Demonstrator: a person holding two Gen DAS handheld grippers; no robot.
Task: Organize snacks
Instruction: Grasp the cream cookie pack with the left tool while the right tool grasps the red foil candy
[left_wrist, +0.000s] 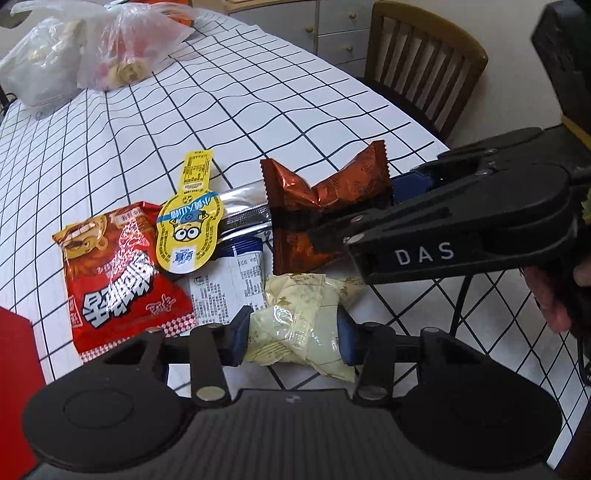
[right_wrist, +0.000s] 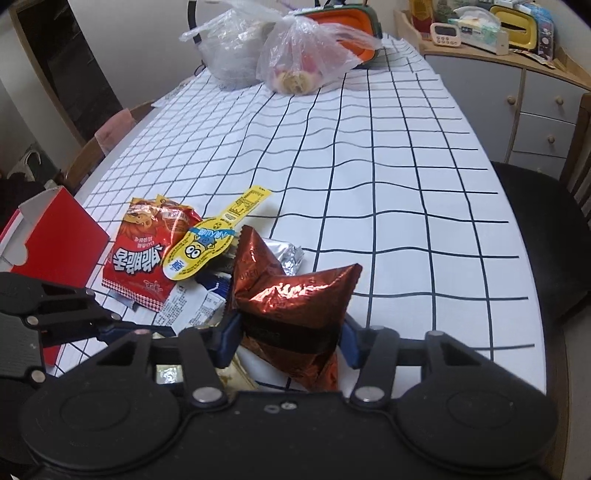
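White black-gridded tablecloth; copper-brown packet

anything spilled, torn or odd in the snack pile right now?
No spills or tears visible. Snacks lie in a loose overlapping heap: yellow Minions pack rests atop the red snack bag. Copper wrapper is crumpled in the right gripper; cream packet pinched in the left gripper.

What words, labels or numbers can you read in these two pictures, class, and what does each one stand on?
"DAS": white letters on the side of the right gripper.
Red snack bag: large white characters, upside down, not legible.
Yellow snack lid: cartoon face and small print, too small to read.
White wrapper: fine print, too small.
Brown foil packet: faint print, blurred.
Pale packet: no readable text.
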